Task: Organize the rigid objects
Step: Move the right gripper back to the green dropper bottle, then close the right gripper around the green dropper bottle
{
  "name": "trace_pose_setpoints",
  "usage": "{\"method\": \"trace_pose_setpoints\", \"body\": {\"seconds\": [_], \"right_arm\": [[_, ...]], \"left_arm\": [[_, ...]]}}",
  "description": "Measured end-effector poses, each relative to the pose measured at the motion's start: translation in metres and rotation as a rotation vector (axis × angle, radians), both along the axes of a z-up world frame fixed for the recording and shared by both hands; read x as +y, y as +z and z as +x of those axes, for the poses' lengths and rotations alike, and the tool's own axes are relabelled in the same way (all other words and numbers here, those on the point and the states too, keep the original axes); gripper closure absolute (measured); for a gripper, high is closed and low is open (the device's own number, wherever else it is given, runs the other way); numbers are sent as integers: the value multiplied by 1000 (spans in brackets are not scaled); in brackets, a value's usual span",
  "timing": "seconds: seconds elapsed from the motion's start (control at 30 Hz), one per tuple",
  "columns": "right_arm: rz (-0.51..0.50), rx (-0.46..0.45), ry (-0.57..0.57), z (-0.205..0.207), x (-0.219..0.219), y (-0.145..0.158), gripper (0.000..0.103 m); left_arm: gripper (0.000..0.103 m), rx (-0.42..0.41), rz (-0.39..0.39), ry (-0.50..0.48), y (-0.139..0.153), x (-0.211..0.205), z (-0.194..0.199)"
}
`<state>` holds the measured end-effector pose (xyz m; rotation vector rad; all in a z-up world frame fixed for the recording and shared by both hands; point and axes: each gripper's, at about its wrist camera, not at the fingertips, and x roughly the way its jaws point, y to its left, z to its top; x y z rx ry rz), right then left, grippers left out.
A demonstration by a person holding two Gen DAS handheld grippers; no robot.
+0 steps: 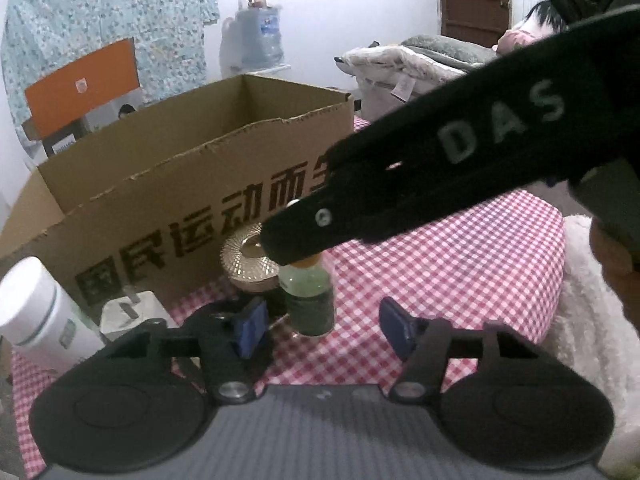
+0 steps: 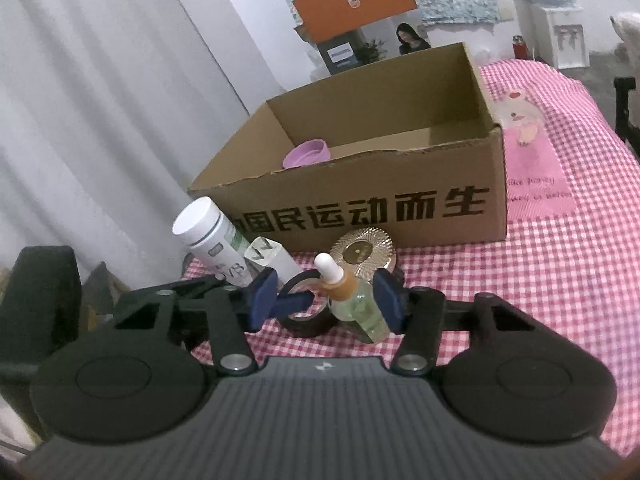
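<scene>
A small green glass dropper bottle (image 1: 312,304) (image 2: 356,304) with an orange collar and a white bulb stands on the red-checked cloth, in front of an open cardboard box (image 1: 160,184) (image 2: 360,200). My right gripper (image 2: 326,300) straddles the bottle. Its right pad (image 2: 387,300) lies against the glass and its left pad (image 2: 264,300) stands clear of it. In the left wrist view, the right gripper (image 1: 296,240) reaches in from the upper right and hides the bottle's top. My left gripper (image 1: 323,328) is open, with the bottle just ahead between its fingers and untouched.
A gold-lidded jar (image 1: 248,258) (image 2: 362,250) and a black tape roll (image 2: 304,320) sit by the bottle. A white tube bottle (image 1: 36,312) (image 2: 208,232) and a white plug (image 1: 128,312) (image 2: 266,252) lie to the left. Inside the box is a purple lid (image 2: 306,154). White curtain hangs left.
</scene>
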<state>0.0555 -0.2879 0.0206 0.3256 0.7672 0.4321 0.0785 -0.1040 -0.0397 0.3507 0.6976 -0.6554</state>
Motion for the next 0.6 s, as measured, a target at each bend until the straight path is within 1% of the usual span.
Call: {"method": "trace_pose_setpoints", "body": {"seconds": [0.03, 0.1, 0.17, 0.27, 0.4, 0.6], "right_arm": [[-12, -3, 3, 1, 2, -1, 57], [-24, -4, 6, 4, 4, -3, 61], [-25, 7, 13, 7, 4, -7, 74], [-23, 25, 2, 10, 0, -12, 81], [-8, 39, -12, 9, -9, -13, 81], [-42, 42, -13, 6, -13, -11, 81]], "left_arm": [[47, 6, -5, 1, -1, 0, 2], [60, 15, -10, 0, -4, 1, 6], [62, 13, -13, 3, -6, 1, 9], [70, 8, -17, -7, -8, 2, 13], [70, 13, -30, -31, -12, -3, 12], [70, -6, -2, -56, -18, -17, 12]]}}
